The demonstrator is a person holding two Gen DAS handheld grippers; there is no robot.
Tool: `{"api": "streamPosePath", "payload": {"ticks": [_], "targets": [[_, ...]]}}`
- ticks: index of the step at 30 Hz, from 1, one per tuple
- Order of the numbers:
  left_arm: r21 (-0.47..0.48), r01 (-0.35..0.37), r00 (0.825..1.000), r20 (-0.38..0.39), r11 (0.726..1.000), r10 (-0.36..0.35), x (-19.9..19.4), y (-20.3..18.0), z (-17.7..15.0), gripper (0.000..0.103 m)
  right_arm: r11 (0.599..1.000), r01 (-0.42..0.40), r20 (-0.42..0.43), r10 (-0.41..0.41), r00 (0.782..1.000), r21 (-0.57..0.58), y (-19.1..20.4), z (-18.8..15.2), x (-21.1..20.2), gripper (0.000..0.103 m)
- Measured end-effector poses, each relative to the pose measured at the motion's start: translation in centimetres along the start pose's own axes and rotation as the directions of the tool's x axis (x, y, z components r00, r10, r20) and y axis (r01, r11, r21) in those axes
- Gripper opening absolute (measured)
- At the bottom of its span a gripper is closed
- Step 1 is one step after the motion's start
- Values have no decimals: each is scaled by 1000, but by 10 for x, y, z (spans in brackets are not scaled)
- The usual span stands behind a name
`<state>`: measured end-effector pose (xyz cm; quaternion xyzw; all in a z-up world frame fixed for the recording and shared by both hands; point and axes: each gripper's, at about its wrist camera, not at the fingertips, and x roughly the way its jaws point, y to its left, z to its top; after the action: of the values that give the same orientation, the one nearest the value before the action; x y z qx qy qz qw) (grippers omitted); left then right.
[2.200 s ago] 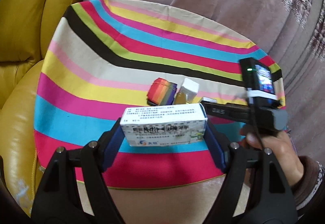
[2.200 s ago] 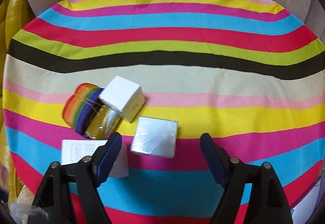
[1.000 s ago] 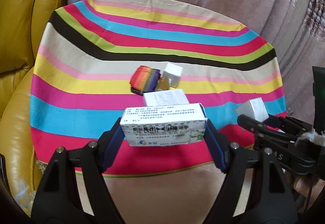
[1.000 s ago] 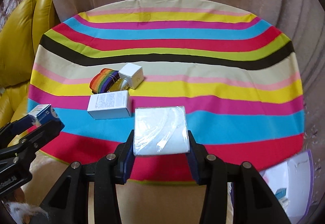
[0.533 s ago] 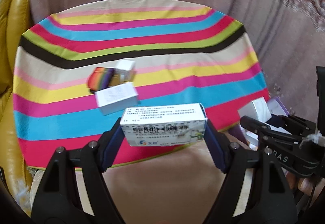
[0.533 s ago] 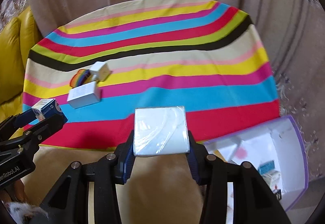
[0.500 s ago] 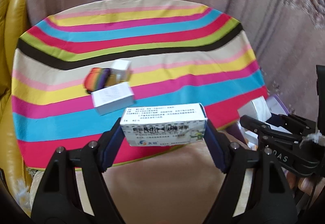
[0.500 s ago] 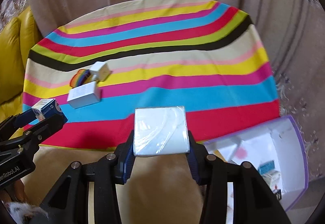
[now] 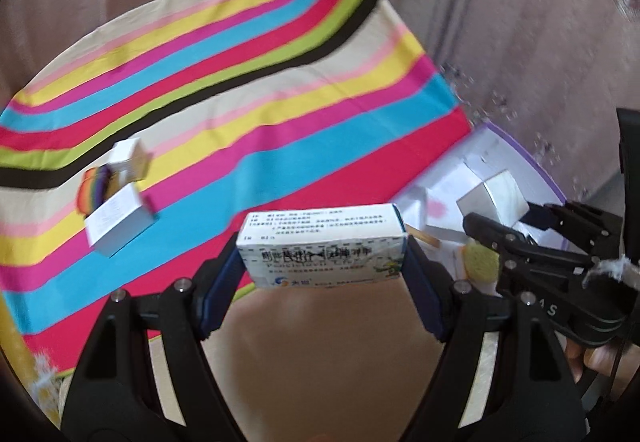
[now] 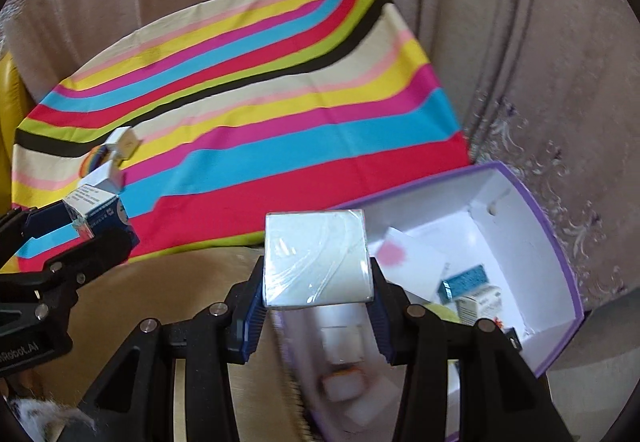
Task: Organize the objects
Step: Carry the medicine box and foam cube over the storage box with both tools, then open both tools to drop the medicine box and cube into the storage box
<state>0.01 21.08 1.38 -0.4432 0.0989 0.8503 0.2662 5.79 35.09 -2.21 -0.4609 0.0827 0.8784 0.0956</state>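
Observation:
My left gripper [image 9: 325, 256] is shut on a white and blue medicine box [image 9: 320, 242], held off the near edge of the striped table [image 9: 260, 89]. My right gripper [image 10: 318, 270] is shut on a square white packet wrapped in clear film [image 10: 316, 260], over the near left rim of a purple-edged white box [image 10: 532, 201]. In the left wrist view the right gripper [image 9: 496, 209] with its packet [image 9: 490, 197] hangs over that box [image 9: 516, 153]. In the right wrist view the left gripper [image 10: 86, 219] carries the medicine box [image 10: 96, 211] at the left.
On the table's left lie a white carton [image 9: 118, 222], a small white cube box [image 9: 130, 157] and a rainbow-striped roll [image 9: 94, 189]. Several small packs [image 10: 472, 286] lie inside the purple-edged box. Beige curtain [image 10: 520, 21] hangs behind and a yellow sofa [image 10: 8, 89] stands left.
Both grippers have swung right with their loads, away from the table. The purple-edged box has come into view, and the table items have slid to the left of both views.

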Motion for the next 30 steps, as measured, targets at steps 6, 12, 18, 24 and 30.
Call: {"api": "streamPosePath", "payload": {"ticks": [6, 12, 18, 24, 30], "targets": [[79, 35, 998, -48, 996, -32, 23, -36, 13, 78, 994, 69, 9, -70, 997, 79, -44, -3, -2, 46], [143, 76, 993, -105, 987, -61, 46, -70, 22, 78, 984, 110, 3, -111, 994, 143, -80, -6, -2, 46], [147, 144, 979, -163, 979, -120, 65, -90, 26, 81, 977, 135, -7, -136, 991, 167, -97, -10, 1, 46], [95, 178, 973, -163, 979, -161, 65, -87, 29, 91, 976, 124, -5, -125, 992, 179, -98, -10, 2, 48], [17, 182, 976, -124, 983, -178, 54, -68, 32, 91, 978, 122, 6, -125, 992, 170, -91, -8, 0, 56]]}}
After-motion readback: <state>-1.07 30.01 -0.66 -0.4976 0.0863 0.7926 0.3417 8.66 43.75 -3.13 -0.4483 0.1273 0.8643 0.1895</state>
